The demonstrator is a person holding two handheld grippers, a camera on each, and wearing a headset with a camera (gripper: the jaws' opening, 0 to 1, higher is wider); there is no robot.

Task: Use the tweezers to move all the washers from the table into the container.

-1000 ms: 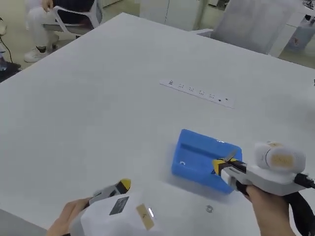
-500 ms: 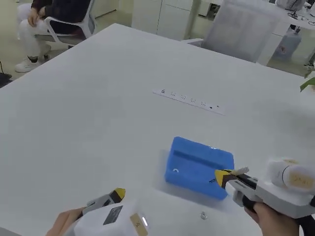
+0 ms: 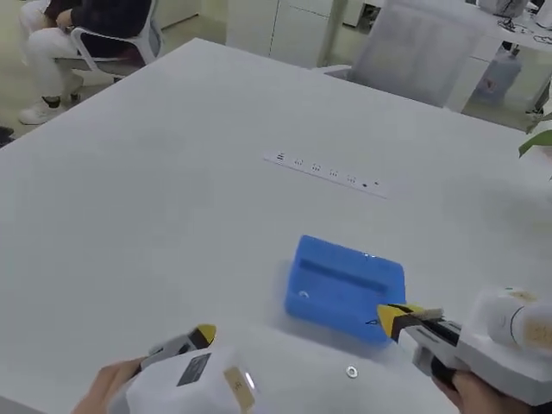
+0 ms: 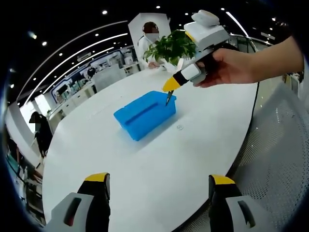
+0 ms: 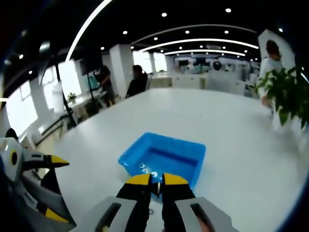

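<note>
Small silver washer (image 3: 351,372) lies near the blue container (image 3: 345,285) (right gripper (image 3: 398,316) pinches tweezers (image 4: 167,99), left gripper (image 4: 159,178) gapes).

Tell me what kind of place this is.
Most likely an open-plan office: a large white table with a built-in socket strip, an office chair pulled up to it, and a potted plant under rows of ceiling lights.

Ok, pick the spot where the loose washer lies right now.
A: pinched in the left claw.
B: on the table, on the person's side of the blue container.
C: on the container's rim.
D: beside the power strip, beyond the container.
B: the washer lies on the white table, just short of the blue container and apart from its near wall.
</note>
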